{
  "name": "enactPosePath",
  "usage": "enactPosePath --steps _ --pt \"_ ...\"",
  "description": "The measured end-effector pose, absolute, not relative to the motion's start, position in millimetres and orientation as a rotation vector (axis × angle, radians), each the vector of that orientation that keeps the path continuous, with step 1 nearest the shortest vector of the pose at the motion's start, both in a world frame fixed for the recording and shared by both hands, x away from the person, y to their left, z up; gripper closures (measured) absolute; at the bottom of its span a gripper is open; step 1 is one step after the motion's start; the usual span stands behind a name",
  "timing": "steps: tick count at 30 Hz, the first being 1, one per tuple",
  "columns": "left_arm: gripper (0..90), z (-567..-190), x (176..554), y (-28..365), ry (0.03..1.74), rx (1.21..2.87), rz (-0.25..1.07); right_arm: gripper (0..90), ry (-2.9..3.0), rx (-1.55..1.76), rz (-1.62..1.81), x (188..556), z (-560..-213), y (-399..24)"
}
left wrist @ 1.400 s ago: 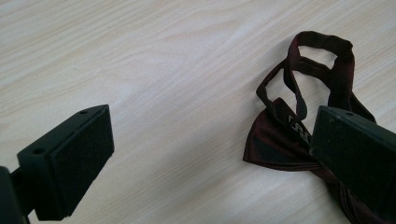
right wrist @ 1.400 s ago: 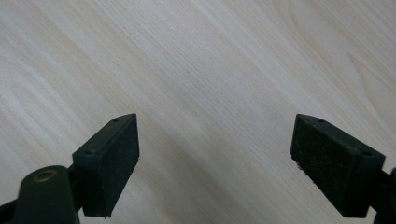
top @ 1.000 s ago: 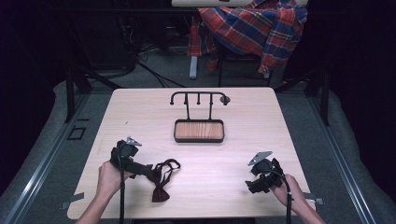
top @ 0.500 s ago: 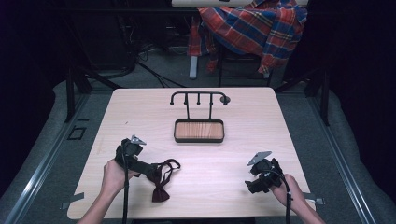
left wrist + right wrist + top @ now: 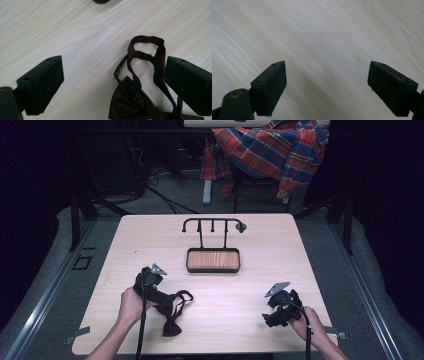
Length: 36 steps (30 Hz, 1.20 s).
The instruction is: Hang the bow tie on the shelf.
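Observation:
A dark maroon bow tie [image 5: 172, 322] with a looped strap [image 5: 146, 52] lies on the pale wooden table [image 5: 250, 270] near the front left. My left gripper [image 5: 167, 299] hovers right over the strap end, open; in the left gripper view the strap and bow [image 5: 130, 105] lie between the two jaws, closer to the right pad [image 5: 188, 87], which overlaps the strap's edge. My right gripper [image 5: 272, 317] rests low over bare table at the front right, open, with nothing between its pads [image 5: 270, 87].
A black wire stand with hooks [image 5: 212, 225] rises behind a small wood-bottomed black tray [image 5: 213, 260] at the table's middle. Beyond the far edge, a plaid shirt [image 5: 270, 150] drapes over a chair. The table's right half and far corners are bare wood.
My left gripper has moved right and slightly forward, coming over the bow tie's strap. The right gripper has barely shifted.

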<state>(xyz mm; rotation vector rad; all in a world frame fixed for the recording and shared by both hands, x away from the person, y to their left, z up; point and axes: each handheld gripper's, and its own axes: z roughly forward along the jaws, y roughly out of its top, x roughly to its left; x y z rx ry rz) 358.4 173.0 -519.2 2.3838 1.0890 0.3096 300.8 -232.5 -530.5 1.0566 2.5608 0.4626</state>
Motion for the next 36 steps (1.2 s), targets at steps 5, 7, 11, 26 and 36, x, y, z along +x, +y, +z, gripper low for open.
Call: enactPosePath --steps 5,7,11,26,36 --pt "3.7 -525 363 171 1.11 2.398 0.318 15.2 2.562 1.061 0.465 301 -531 -232" --pt "3.7 -527 365 172 1.118 2.402 0.308 15.2 2.56 1.067 0.462 301 -532 -232" --pt "6.2 -531 368 168 1.1 2.419 0.293 15.2 2.554 1.073 0.472 302 -532 -233" --pt "46.1 -541 374 144 0.991 2.525 0.229 15.2 2.568 1.083 0.453 302 -535 -234" --pt "60.5 -549 373 136 0.946 2.599 0.238 15.2 2.57 1.082 0.445 302 -534 -235"
